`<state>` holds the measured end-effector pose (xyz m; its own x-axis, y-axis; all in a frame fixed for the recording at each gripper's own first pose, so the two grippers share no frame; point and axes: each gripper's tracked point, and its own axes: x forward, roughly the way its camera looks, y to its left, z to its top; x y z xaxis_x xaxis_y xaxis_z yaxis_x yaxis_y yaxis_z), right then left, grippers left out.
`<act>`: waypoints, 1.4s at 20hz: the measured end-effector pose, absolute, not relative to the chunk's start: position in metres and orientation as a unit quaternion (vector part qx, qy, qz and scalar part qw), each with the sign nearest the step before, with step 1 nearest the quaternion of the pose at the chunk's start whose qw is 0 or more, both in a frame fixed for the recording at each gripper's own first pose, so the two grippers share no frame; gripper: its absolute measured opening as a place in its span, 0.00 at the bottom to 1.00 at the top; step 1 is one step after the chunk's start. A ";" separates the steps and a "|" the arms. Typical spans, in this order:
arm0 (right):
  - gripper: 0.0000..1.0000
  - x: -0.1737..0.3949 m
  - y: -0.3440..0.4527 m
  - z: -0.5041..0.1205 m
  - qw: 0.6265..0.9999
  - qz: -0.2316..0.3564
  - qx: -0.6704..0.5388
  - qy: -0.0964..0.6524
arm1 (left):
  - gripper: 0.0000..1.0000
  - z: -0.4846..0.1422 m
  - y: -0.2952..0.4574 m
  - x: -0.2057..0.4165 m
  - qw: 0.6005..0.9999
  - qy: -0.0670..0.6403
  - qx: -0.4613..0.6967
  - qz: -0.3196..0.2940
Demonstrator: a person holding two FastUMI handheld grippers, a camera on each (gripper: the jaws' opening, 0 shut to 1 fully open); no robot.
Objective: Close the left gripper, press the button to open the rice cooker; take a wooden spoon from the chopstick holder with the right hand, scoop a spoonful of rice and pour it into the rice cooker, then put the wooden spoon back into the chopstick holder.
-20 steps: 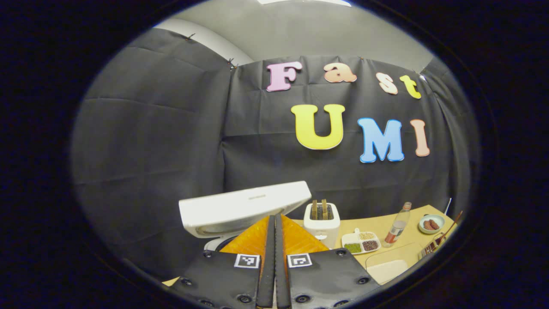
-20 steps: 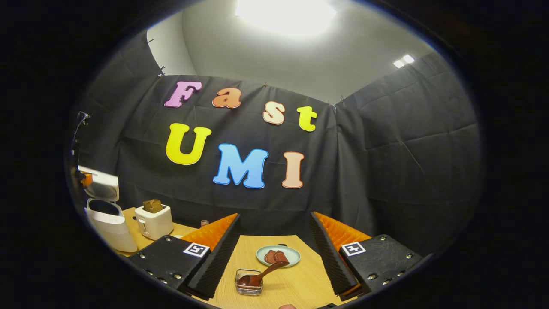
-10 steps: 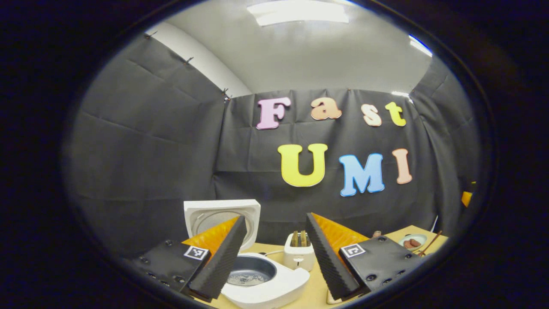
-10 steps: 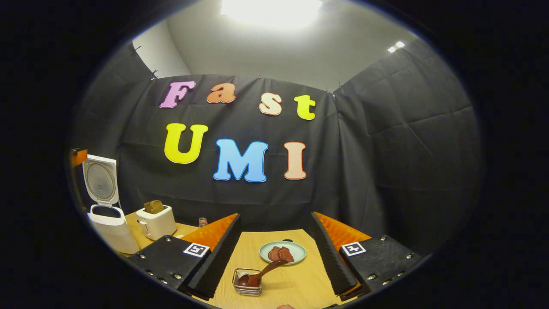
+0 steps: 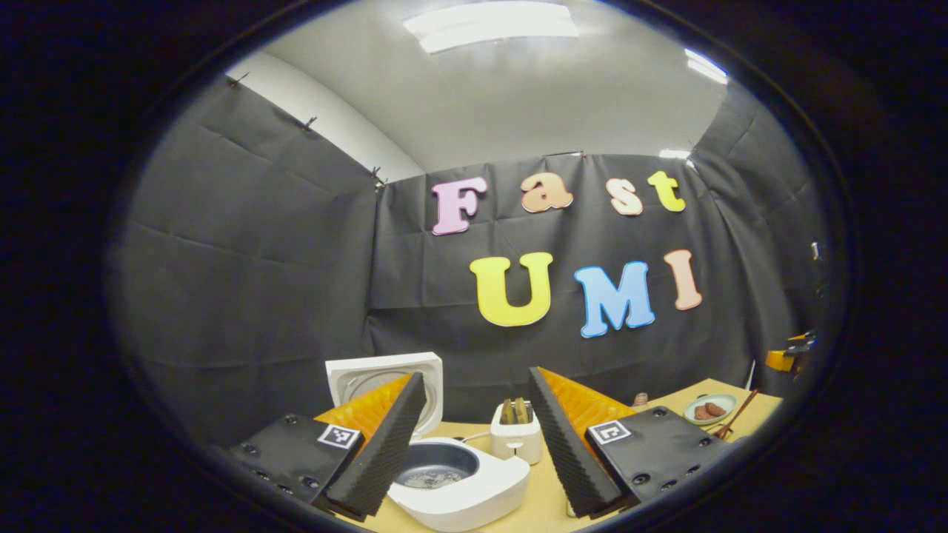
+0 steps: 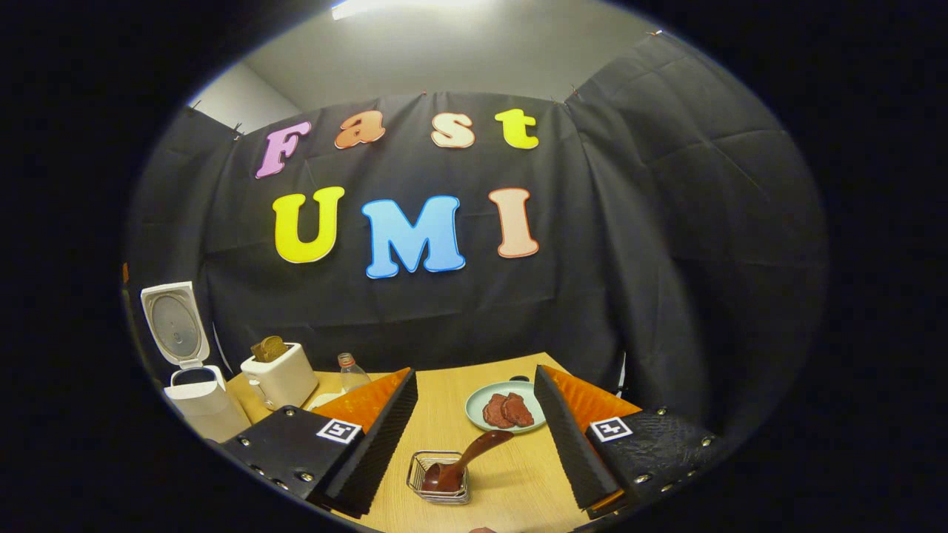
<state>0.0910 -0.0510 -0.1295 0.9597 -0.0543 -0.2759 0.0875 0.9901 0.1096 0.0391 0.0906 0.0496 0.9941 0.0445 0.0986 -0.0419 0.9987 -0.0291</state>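
two grippers, left (image 5: 474, 444) and right (image 6: 474, 437), fingers spread; one wooden spoon (image 6: 463, 463) in one chopstick holder (image 6: 418, 481)

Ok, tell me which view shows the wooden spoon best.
The right gripper view: the wooden spoon sits close, between its open fingers, leaning in the chopstick holder. The left gripper view catches it small at the far edge.

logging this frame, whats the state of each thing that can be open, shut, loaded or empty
rice cooker: lid up, pot open
left gripper: open, empty
right gripper: open, empty
wooden spoon: in the chopstick holder, leaning
toaster: bread in its slots
plate: holds brown food
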 end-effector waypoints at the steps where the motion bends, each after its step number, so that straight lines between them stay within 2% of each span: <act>1: 0.97 0.095 -0.053 -0.140 0.986 -0.037 0.063 0.149 | 0.96 0.050 0.093 0.037 0.998 -0.050 -0.012 0.026; 11: 0.97 0.111 -0.049 -0.237 0.947 -0.047 0.165 0.272 | 0.96 0.044 0.104 0.018 0.998 -0.035 -0.001 0.054; 17: 0.96 0.111 -0.037 -0.278 0.910 -0.043 0.241 0.336 | 0.96 0.041 0.113 0.007 0.997 -0.029 0.004 0.071; 19: 0.84 0.110 -0.031 -0.284 0.897 -0.033 0.264 0.352 | 0.96 0.038 0.116 0.003 0.997 -0.026 0.005 0.077; 20: 0.84 0.111 -0.029 -0.287 0.894 -0.027 0.269 0.357 | 0.96 0.038 0.117 0.002 0.997 -0.024 0.006 0.079; 21: 0.77 0.113 -0.027 -0.287 0.892 -0.024 0.280 0.355 | 0.96 0.035 0.118 0.002 0.997 -0.022 0.006 0.080; 23: 0.36 0.117 -0.023 -0.283 0.887 -0.017 0.300 0.350 | 0.96 0.034 0.121 -0.001 0.996 -0.020 0.008 0.084; 26: 0.37 0.118 -0.013 -0.293 0.877 -0.001 0.308 0.370 | 0.96 0.034 0.120 -0.004 0.996 -0.020 0.008 0.086; 27: 0.25 0.122 -0.024 -0.289 0.880 -0.015 0.305 0.363 | 0.96 0.034 0.121 -0.004 0.996 -0.020 0.010 0.086; 28: 0.13 0.124 -0.017 -0.291 0.877 0.000 0.305 0.370 | 0.96 0.034 0.121 -0.003 0.996 -0.018 0.012 0.087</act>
<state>0.1237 -0.0171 -0.2914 0.7261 0.2264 -0.6493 0.2257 0.8135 0.5361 -0.0030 0.1212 0.0338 0.9843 0.1722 0.0380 -0.1731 0.9847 0.0207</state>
